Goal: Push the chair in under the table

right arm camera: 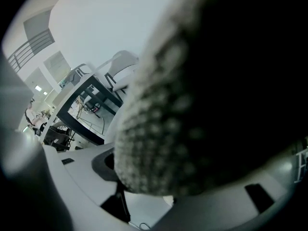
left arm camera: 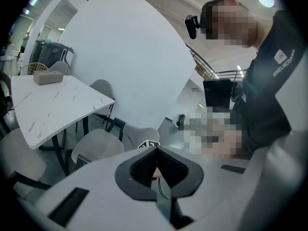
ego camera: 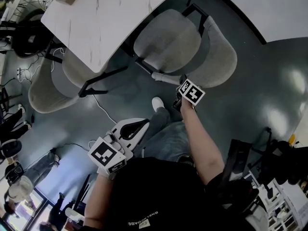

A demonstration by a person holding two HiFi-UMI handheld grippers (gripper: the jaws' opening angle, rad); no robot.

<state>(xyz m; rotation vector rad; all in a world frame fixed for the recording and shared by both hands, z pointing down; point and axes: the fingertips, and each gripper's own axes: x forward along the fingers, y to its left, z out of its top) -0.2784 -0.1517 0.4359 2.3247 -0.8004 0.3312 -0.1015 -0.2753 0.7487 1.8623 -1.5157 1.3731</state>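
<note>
Open grey floor (ego camera: 269,81) lies to the right of the chair (ego camera: 168,44), with room there for an arm to pass. The tabletop (ego camera: 106,23) overhangs the seat's left edge, and a black table leg (ego camera: 103,78) bars the gap below. A second chair (ego camera: 48,90) fills the left side, and a white cable (ego camera: 102,110) trails over the floor.

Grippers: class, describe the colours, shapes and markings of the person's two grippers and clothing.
The left gripper and right gripper are white shells; dark textured pads line the jaws. Each carries a cube of black-and-white square markers. The person wears a black top with white lettering and grey-blue trousers.
</note>
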